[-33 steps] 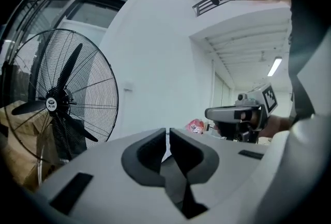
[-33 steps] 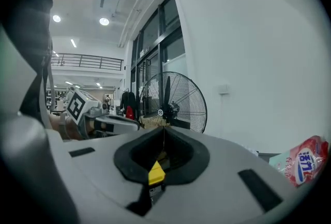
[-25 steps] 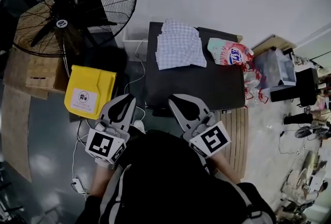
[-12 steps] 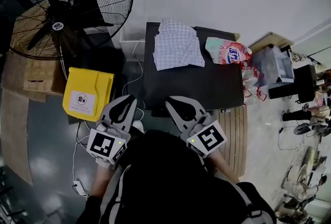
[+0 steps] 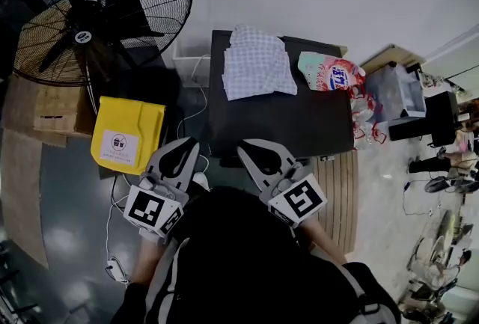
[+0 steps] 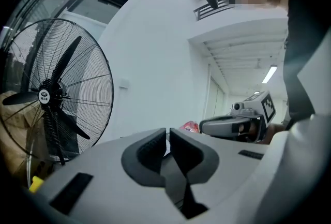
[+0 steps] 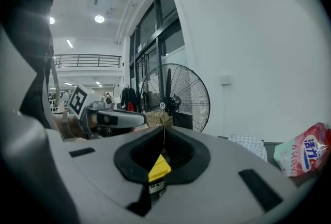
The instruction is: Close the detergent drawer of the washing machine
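The washing machine shows from above as a dark flat top (image 5: 277,120) just beyond my hands. I cannot make out its detergent drawer, as the front face is hidden below the top's near edge. My left gripper (image 5: 194,141) is shut and empty, held off the machine's near left corner. My right gripper (image 5: 243,144) is also shut and empty, close to the near edge. Both point roughly level toward the wall. In the left gripper view the jaws (image 6: 168,132) meet, and the right gripper (image 6: 238,124) is beside them. The right gripper view shows its closed jaws (image 7: 164,132).
A checked cloth (image 5: 257,64) and a pink detergent bag (image 5: 329,74) lie on the machine's top. A big floor fan (image 5: 90,8) stands at the left, above a yellow bag (image 5: 127,134) and cardboard (image 5: 45,109). A slatted wooden board (image 5: 337,195) and a clear box (image 5: 400,94) are at the right.
The right gripper has edged slightly to the left. The left gripper has kept still and both stay shut.
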`<action>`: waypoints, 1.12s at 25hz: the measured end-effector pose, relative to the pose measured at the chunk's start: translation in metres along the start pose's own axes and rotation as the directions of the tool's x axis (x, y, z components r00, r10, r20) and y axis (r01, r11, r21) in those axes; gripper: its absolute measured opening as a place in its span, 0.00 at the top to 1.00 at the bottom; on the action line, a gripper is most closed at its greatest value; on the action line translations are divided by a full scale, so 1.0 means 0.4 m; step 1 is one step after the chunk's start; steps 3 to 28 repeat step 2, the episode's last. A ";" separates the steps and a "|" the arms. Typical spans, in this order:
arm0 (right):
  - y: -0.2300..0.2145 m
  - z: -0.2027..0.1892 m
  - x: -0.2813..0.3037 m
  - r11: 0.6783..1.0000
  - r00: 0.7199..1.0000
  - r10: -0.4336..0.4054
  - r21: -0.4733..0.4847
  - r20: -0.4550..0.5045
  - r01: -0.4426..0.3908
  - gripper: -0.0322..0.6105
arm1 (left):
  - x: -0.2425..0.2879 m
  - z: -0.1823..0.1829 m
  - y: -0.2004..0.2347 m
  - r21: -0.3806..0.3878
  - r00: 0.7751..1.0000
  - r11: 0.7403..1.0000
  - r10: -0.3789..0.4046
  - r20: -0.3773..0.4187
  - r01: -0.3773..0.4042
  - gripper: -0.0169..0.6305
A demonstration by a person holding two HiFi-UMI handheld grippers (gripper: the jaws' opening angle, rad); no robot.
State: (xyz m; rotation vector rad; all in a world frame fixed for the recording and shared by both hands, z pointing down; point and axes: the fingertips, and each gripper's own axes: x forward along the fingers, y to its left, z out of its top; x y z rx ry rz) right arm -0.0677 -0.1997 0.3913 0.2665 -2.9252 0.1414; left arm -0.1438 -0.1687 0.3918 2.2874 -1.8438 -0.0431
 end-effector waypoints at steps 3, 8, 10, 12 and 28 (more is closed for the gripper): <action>0.003 -0.006 0.004 1.000 1.000 0.000 0.004 -0.006 0.000 0.93 | -0.004 -0.003 0.006 0.000 1.000 1.000 0.007 -0.001 -0.007 0.95; 0.003 -0.006 0.004 1.000 1.000 0.000 0.004 -0.006 0.000 0.93 | -0.004 -0.003 0.006 0.000 1.000 1.000 0.007 -0.001 -0.007 0.95; 0.003 -0.006 0.004 1.000 1.000 0.000 0.004 -0.006 0.000 0.93 | -0.004 -0.003 0.006 0.000 1.000 1.000 0.007 -0.001 -0.007 0.95; 0.003 -0.006 0.004 1.000 1.000 0.000 0.004 -0.006 0.000 0.93 | -0.004 -0.003 0.006 0.000 1.000 1.000 0.007 -0.001 -0.007 0.95; 0.003 -0.006 0.004 1.000 1.000 0.000 0.004 -0.006 0.000 0.93 | -0.004 -0.003 0.006 0.000 1.000 1.000 0.007 -0.001 -0.007 0.95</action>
